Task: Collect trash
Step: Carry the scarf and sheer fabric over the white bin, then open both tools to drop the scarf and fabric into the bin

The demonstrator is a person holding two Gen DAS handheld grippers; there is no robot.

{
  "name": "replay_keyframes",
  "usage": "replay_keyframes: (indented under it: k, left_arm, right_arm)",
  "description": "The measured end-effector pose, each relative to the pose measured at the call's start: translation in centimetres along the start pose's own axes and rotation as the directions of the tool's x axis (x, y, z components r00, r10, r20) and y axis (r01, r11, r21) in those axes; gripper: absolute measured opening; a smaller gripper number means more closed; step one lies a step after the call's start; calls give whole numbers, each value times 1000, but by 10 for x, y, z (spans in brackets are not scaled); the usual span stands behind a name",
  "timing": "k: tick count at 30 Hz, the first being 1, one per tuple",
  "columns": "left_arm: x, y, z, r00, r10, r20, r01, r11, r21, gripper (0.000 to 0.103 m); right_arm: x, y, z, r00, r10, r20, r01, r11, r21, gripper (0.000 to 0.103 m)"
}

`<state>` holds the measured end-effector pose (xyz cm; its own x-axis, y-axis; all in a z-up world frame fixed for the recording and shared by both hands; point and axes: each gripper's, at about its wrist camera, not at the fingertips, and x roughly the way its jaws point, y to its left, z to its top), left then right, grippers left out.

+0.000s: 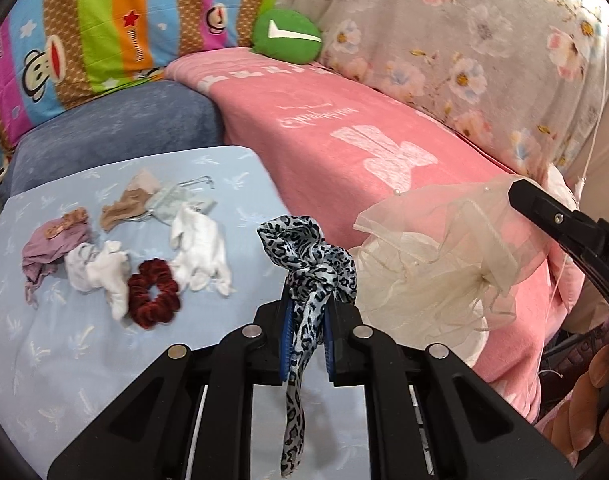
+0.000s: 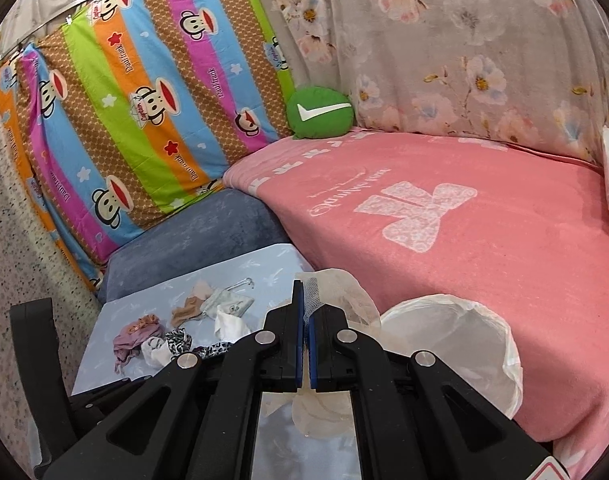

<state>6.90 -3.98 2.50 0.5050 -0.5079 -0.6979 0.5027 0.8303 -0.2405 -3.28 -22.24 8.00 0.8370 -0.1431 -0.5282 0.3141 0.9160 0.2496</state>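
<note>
Behind leopard scrunchie (image 1: 316, 256), left view only: maroon scrunchie (image 1: 154, 294).

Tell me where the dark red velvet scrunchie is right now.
In the left wrist view, the dark red velvet scrunchie lies on the light blue table, left of the left gripper, touching the white cloth.

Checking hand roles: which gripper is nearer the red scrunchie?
Left. The left gripper, shut on the leopard scrunchie, hangs just beside the red scrunchie; the right gripper holds the sheer bag farther off.
</note>
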Motion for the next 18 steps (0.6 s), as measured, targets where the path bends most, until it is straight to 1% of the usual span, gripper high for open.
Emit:
replay_keyframes:
  k: [8,12,14,15,18]
  left_arm:
    - [22,-49,3,998,-45,-44,48,996,70,13]
    - [33,-71,2,996,-62,-62,68,993,100,14]
    - [37,-80,2,996,-63,-68,70,991,115,14]
    - [40,-84,2,995,-62,-73,71,990,123,14]
    - [46,-94,2,995,-56,-79,67,987,143,15]
  right_arm:
    - [-2,-51,-5,998,-54,-19,55,997,57,1]
    - [0,-69,-8,997,-69,-35,71,994,78,2]
    - [2,-77,-8,997,-72,-41,75,993,90,4]
    - [2,-81,-9,996,-74,-42,78,992,96,7]
    - [2,-89,-11,996,-83,-45,87,991,106,8]
